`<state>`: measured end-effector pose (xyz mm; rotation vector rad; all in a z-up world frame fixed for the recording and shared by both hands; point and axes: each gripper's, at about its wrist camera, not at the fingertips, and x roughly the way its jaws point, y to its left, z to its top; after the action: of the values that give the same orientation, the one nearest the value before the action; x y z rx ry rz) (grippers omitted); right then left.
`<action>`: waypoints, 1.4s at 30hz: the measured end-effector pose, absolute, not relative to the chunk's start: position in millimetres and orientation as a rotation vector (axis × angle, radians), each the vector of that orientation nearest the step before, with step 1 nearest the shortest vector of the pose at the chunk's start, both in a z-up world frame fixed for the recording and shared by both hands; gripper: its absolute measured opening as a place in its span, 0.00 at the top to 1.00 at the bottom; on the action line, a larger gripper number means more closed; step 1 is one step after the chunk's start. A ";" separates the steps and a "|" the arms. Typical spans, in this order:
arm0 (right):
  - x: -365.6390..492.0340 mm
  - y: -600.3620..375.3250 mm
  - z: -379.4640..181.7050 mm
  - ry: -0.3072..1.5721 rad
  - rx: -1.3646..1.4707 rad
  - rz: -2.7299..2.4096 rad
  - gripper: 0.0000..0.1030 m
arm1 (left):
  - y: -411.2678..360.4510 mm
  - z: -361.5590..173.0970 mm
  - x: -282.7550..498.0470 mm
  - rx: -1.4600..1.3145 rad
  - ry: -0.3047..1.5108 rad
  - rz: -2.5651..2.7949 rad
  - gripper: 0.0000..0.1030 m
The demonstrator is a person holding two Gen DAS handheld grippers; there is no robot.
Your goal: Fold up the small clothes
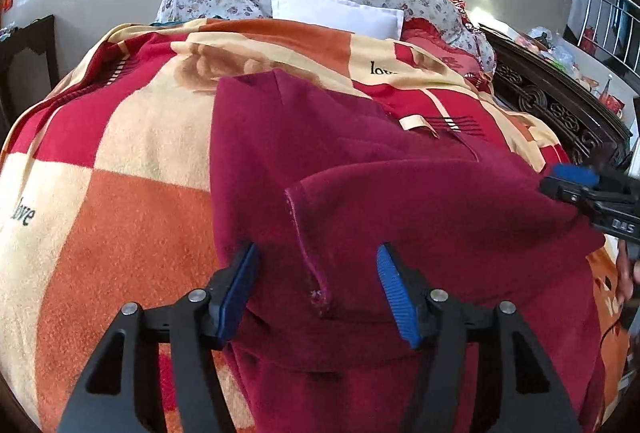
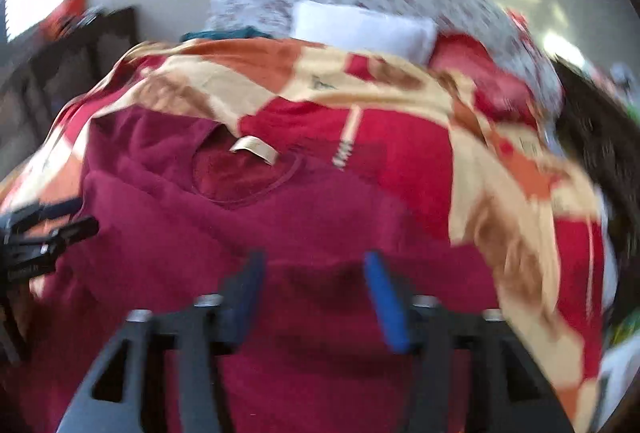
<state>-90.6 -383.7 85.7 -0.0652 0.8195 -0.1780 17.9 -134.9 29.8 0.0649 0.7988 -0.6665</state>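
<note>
the maroon top (image 1: 400,169) lay spread on the checked blanket (image 1: 120,153) over the bed, its neckline and pale label (image 2: 256,149) at the far end, the hem nearest the cameras. one sleeve or side flap (image 1: 400,217) was already turned in over the body, its edge running down between the blue pads (image 1: 394,289) of the left gripper (image 1: 316,293). that gripper was released, jaws wide, poised just above the fabric and gripping nothing. the right gripper (image 2: 312,293) was likewise spread and empty over the near right part of the top, though its view was blurred. the step in hand looked like the early side folds. the next move would likely call for pinching the near hem at both corners and carrying it toward the far neckline.
</note>
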 end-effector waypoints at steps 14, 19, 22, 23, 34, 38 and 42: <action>-86.5 -380.5 73.4 0.879 -0.326 -0.038 0.92 | -127.8 25.3 24.6 -0.016 0.814 -0.725 0.34; -83.4 -398.2 81.9 0.827 -0.232 -0.119 0.93 | -128.2 25.0 24.2 -0.012 0.813 -0.724 0.34; -71.8 -403.1 70.3 0.839 -0.193 -0.154 0.93 | -127.9 24.7 24.2 -0.014 0.814 -0.727 0.33; -68.6 -402.6 65.4 0.848 -0.186 -0.157 0.92 | -127.8 24.4 24.8 -0.017 0.816 -0.728 0.33; -163.1 -418.6 98.7 0.808 0.003 -0.246 0.85 | -130.5 23.4 24.4 -0.006 0.816 -0.736 0.26; -177.1 -423.1 64.9 0.904 0.027 -0.321 0.85 | -137.4 23.5 20.5 0.037 0.808 -0.727 0.21; -182.4 -425.8 57.7 0.865 0.066 -0.341 0.85 | -147.7 24.8 14.0 0.117 0.798 -0.690 0.18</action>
<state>-182.4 -425.8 57.7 0.0658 0.8651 -0.3415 14.0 -147.7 24.8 0.1167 0.7984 -0.6904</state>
